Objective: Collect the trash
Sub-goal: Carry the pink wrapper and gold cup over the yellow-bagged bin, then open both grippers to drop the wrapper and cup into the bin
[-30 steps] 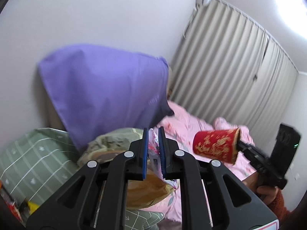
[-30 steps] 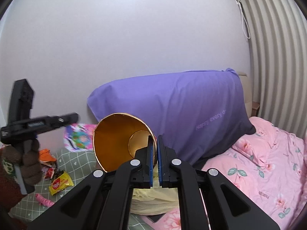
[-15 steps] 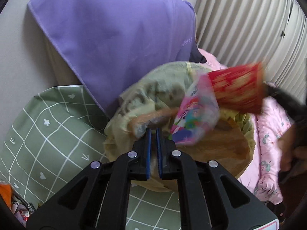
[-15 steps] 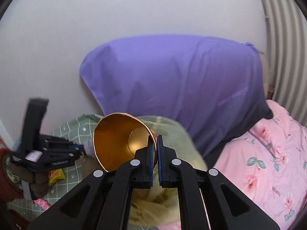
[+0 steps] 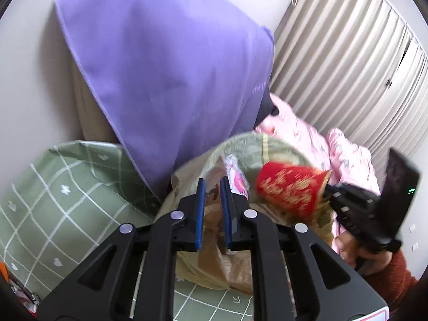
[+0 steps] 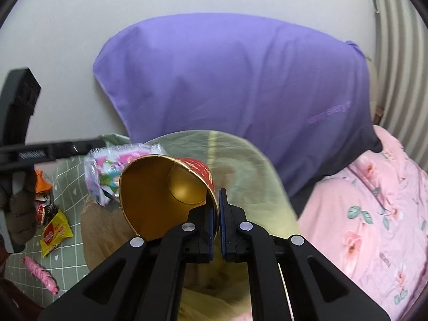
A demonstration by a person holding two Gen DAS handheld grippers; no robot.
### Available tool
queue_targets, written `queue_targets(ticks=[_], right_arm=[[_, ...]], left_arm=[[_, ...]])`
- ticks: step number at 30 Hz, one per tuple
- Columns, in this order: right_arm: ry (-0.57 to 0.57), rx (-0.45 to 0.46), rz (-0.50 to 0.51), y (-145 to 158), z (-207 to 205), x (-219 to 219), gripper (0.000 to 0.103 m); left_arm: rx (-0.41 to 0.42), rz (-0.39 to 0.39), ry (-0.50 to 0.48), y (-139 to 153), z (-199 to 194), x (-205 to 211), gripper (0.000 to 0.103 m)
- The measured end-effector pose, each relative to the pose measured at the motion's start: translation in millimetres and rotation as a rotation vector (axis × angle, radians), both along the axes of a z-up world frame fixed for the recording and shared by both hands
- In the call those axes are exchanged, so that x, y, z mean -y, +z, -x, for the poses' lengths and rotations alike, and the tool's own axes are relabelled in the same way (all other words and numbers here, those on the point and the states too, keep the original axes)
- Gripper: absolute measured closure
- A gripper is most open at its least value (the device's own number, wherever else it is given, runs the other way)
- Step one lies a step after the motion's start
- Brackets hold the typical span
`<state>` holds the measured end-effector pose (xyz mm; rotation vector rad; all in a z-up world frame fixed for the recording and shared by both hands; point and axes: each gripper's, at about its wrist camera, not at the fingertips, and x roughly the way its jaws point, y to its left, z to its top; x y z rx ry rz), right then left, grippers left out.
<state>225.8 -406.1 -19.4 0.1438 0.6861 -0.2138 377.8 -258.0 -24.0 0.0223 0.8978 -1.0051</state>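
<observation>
The bag (image 6: 240,160), a thin yellow-green one, lies open on the bed with its mouth toward both grippers. Over that mouth hangs the cup (image 6: 160,200), red outside and gold inside, tipped on its side; the right gripper (image 6: 216,224) has its fingers clenched on the cup's rim, one inside and one outside the wall. The cup is not yet in the bag, by the look of it, only above the opening.

Just left of the cup in the right view is a pink snack wrapper (image 6: 115,168). In the left view the same wrapper (image 5: 236,176) rises beside the right finger of the left gripper (image 5: 212,208). Those fingers have just been parting a little and stand nearly together; brownish film shows in the gap, but whether they press on the wrapper or on the bag I cannot tell.

So the job seems partway: two pieces are at the bag, neither clearly dropped. More is left. On the green checked cloth (image 6: 69,176) beyond lie a yellow packet (image 6: 54,232), a pink candy stick (image 6: 40,275) and some red and orange scraps (image 6: 42,198), all well apart from the bag.

Behind stands a purple pillow (image 6: 240,80), with a pink floral quilt (image 6: 374,214) to the right.
</observation>
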Motion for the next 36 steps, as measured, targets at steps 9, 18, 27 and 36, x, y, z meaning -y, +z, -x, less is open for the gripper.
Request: queue_targets(ticks=[9,18,27,36], right_arm=[[-0.027,0.005,0.07,13,12,0,0.097],[0.01,-0.058,0.053,-7,9,-6,0.097],[0.009,-0.008,-0.003,3,40,-3,0.095],[0.127,0.139,-0.1,26,70,-22,0.095]], left_arm=[[0.102,-0.162,-0.164,-27,37,63,0.102],[0.073,-0.161,-0.177,-36,40,55,0.102],[0.047,-0.007,0.02,-4,52,-11,0.07],[0.117,0.014,0.343,9,90,-127,0.042]])
